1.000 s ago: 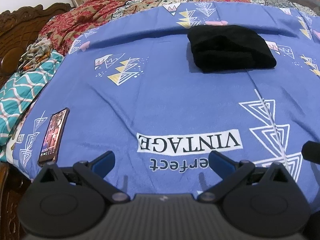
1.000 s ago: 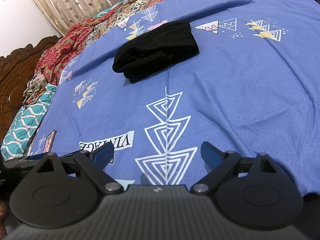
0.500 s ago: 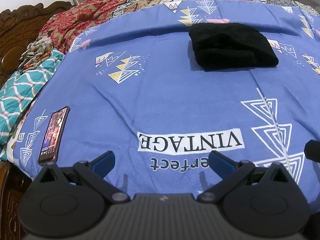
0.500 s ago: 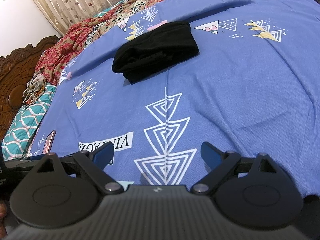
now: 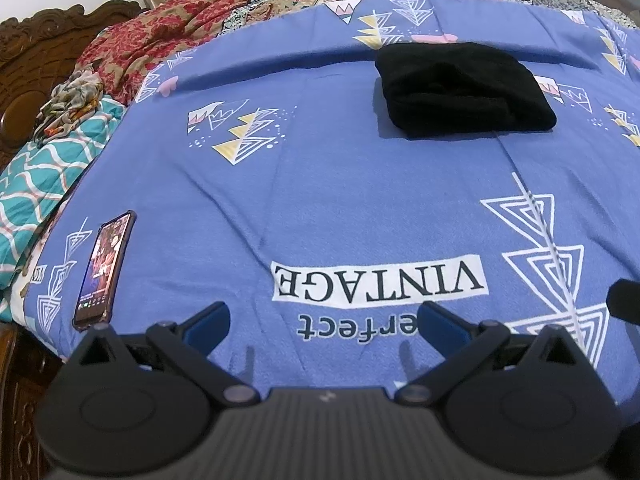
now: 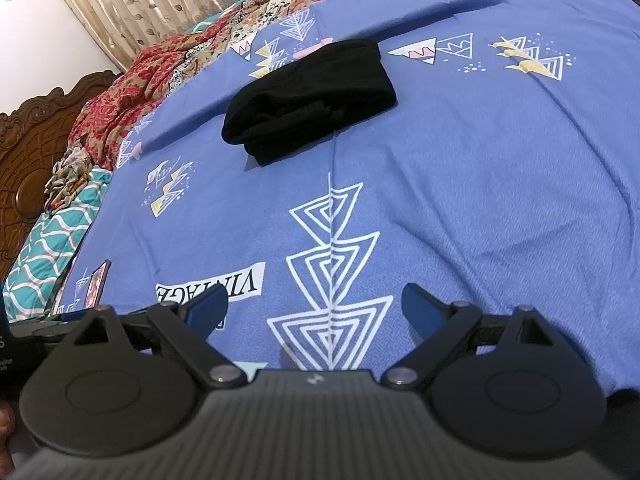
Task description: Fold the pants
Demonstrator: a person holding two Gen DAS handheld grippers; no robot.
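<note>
Black pants [image 5: 460,90] lie folded in a compact bundle on the blue patterned bedsheet [image 5: 320,184], far ahead and to the right in the left wrist view. They also show in the right wrist view [image 6: 310,96], ahead and left of centre. My left gripper [image 5: 322,318] is open and empty, low over the near edge of the bed by the "VINTAGE" print. My right gripper [image 6: 316,304] is open and empty, over the white triangle print near the bed's edge. Both are well short of the pants.
A phone [image 5: 105,268] with a lit screen lies on the sheet at the near left. A red floral blanket [image 5: 160,52] and a teal pillow [image 5: 36,184] lie to the left by the carved wooden headboard [image 6: 28,152]. Curtains [image 6: 160,4] hang behind.
Both grippers have drifted very slightly; the view barely shifts. The pants have not moved and both grippers stay open.
</note>
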